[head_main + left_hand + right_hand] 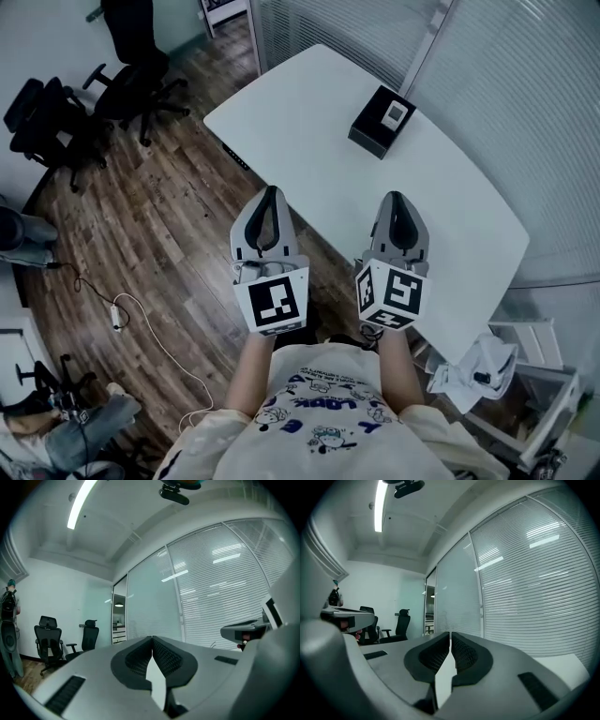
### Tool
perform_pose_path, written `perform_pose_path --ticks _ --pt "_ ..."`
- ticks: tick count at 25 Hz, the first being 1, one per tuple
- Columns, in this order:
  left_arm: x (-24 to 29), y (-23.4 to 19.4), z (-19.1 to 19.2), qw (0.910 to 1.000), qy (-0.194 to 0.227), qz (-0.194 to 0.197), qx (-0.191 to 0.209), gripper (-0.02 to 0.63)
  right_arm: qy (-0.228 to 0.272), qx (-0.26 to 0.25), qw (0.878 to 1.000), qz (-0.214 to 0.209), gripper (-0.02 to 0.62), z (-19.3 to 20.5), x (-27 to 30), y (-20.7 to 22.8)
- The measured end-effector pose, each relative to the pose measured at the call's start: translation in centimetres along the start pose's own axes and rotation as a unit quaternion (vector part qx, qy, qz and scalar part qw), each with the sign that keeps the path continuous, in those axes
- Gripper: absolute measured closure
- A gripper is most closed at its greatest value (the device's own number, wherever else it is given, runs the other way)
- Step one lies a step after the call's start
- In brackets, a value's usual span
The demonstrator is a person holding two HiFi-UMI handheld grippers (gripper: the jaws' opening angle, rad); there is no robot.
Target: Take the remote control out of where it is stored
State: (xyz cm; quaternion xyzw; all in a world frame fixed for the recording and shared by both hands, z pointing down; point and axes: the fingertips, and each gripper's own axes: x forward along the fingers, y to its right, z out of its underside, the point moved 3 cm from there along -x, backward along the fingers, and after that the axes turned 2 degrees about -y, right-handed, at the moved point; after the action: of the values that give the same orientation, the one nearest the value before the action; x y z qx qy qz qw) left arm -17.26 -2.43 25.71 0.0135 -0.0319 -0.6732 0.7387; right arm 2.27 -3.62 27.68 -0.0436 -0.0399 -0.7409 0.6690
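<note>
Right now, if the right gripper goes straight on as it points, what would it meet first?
Likely the glass wall: the right gripper looks level, above the table and box. Height over the box is unclear.

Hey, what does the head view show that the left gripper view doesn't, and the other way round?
Only the head view: the black box on the white table, with a small light device on top, probably the remote, and the person's printed shirt. Only the left gripper view: the ceiling light strip, and a close look at the left hand-held gripper, its jaws shut with nothing between them. Both: that gripper, the black office chairs and the slatted blinds.
</note>
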Motion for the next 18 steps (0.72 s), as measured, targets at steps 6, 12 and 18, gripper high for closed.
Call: perform_pose_path --ticks 6,12,18 --pt "4.6 -1.7 0.6 0.9990 -0.007 0.044 0.006 0.592 -0.015 0.010 0.999 0.035 0.558 0.4 3.9 -0.3" --pt "8.3 -0.8 1.6 0.9973 -0.014 0.072 -0.007 0.592 -0.028 0.019 0.998 0.062 0.557 1.0 6.5 1.7" --pt "12.2 0.7 2.3 0.9955 -0.025 0.091 -0.008 0.592 -0.042 0.022 0.996 0.070 0.557 1.2 9.8 4.6"
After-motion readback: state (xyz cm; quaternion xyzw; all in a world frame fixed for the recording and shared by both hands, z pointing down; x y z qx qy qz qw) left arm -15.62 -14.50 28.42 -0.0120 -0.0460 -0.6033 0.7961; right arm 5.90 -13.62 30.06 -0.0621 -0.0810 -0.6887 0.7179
